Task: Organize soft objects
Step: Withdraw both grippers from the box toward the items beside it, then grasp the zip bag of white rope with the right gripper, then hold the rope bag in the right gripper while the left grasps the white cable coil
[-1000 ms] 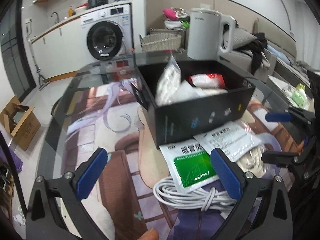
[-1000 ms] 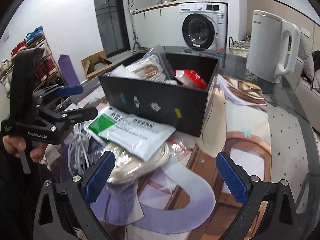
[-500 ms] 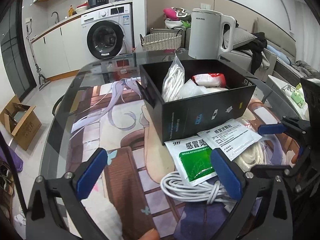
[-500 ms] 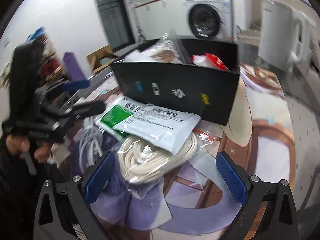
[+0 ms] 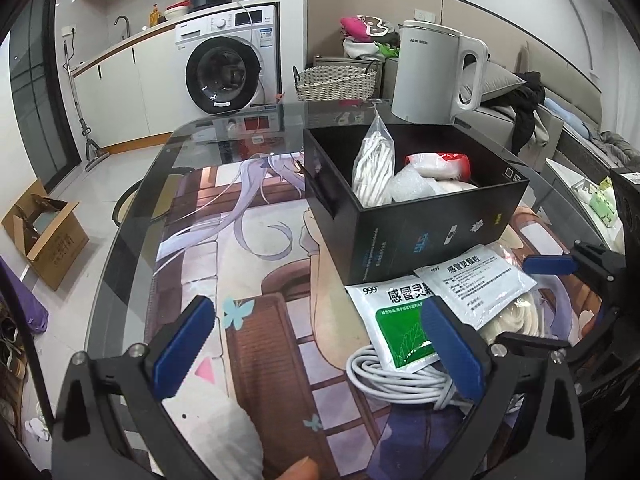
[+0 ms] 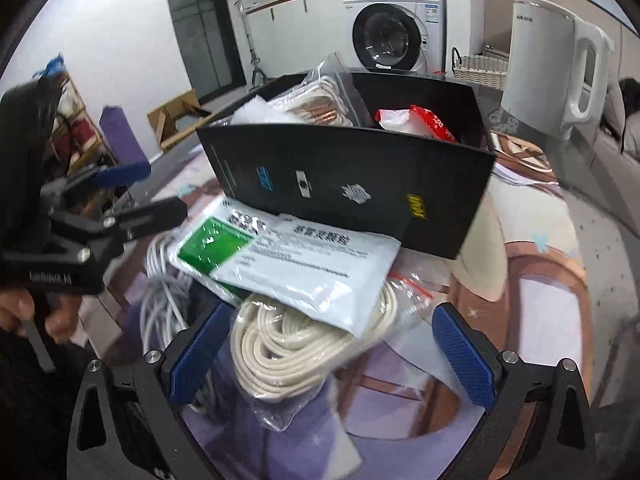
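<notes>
Below, right gripper (image 6: pixel 330 350) spread over bagged cord (image 6: pixel 304 344), black box (image 6: pixel 352 192) behind

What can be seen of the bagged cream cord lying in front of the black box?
The cream cord is a thick coil sealed in a clear, crinkled plastic bag with a red strip along one edge. It lies flat on the printed table mat, in front of the black box. A white packet rests across its far side, hiding part of the coil. The open right gripper is right over it, fingers to either side, not closed on it.
</notes>
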### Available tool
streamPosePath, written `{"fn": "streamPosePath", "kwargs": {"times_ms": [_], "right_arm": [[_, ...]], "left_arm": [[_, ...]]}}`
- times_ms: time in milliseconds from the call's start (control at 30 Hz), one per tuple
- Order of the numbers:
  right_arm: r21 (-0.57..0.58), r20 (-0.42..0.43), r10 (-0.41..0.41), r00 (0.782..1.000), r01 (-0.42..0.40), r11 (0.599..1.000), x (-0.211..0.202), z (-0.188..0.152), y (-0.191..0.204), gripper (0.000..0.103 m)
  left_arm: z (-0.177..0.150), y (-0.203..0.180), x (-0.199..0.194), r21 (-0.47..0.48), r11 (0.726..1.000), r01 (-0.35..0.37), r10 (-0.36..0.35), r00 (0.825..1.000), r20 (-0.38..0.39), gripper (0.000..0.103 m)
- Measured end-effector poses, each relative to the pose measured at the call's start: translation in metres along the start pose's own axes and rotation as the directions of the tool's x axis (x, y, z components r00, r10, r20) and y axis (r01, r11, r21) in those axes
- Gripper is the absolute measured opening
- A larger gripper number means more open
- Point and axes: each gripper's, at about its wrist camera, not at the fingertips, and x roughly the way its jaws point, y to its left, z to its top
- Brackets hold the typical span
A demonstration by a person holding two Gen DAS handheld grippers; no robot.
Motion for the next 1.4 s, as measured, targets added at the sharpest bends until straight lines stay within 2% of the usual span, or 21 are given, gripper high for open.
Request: {"fn": "streamPosePath", "kwargs": {"times_ms": [133,300,400,567,600,667,700,833,933,1067,1267,1400], "right_arm": [[-0.036,-0.003,-0.007,1.000,0.007,0.999,-0.010,-0.010,-0.021,0.102],[-0.006,0.009,-0.006,1.000,0.007,1.000,-0.016,-0.015,-0.045,0.102],[-0.009,0.031,0.008,0.999,-0.008,1.000,-0.014,-0.011,-0.040,0.102],[-0.003,0.015,-0.038,0.999,0.038,0.999,-0.002,-0.006,-0.028,0.101],[-0.029,0.013,-0.068,0.998,0.069,0.997,0.000,-0.006,-0.025,0.099],[-0.052,0.017,-0.085,0.996,0.086,0.995,-0.001,-0.006,-0.022,0.085],[-0.052,0.020,-0.081,0.996,0.082,0.995,-0.002,-0.007,-0.023,0.082],[-0.063,0.035,-0.066,0.997,0.069,0.996,-0.010,-0.011,-0.024,0.053],[-0.070,0.044,-0.040,0.998,0.043,0.997,-0.014,-0.013,-0.024,0.039],[-0.100,0.062,-0.036,0.997,0.042,0.994,-0.019,-0.017,-0.019,0.037],[-0.124,0.173,-0.053,0.983,0.075,0.989,-0.047,-0.019,-0.014,0.037],[-0.101,0.230,-0.041,0.972,0.066,0.993,-0.063,-0.019,-0.018,0.037]], "left_arm": [[-0.001,-0.001,0.000,-0.012,0.999,0.035,-0.035,0.999,-0.019,0.103],[-0.004,-0.005,-0.003,-0.011,0.999,0.043,-0.043,0.999,-0.029,0.103],[-0.004,-0.007,-0.004,-0.006,0.998,0.055,-0.056,0.998,-0.027,0.103],[-0.005,-0.009,-0.001,0.003,0.999,0.052,-0.051,0.998,-0.036,0.103],[-0.005,-0.009,0.000,0.004,0.999,0.048,-0.047,0.998,-0.039,0.103],[-0.004,-0.008,0.000,0.003,0.999,0.052,-0.052,0.998,-0.038,0.103],[-0.004,-0.008,-0.001,0.002,0.999,0.054,-0.053,0.998,-0.036,0.103],[-0.004,-0.007,-0.001,0.000,0.998,0.056,-0.056,0.998,-0.033,0.103],[-0.004,-0.007,-0.001,-0.002,0.998,0.055,-0.056,0.998,-0.033,0.103],[-0.004,-0.007,-0.002,-0.006,0.998,0.057,-0.057,0.998,-0.030,0.103],[-0.004,-0.008,-0.003,-0.002,0.998,0.060,-0.060,0.998,-0.029,0.103],[-0.004,-0.009,-0.005,-0.006,0.997,0.071,-0.071,0.997,-0.032,0.103]]}}
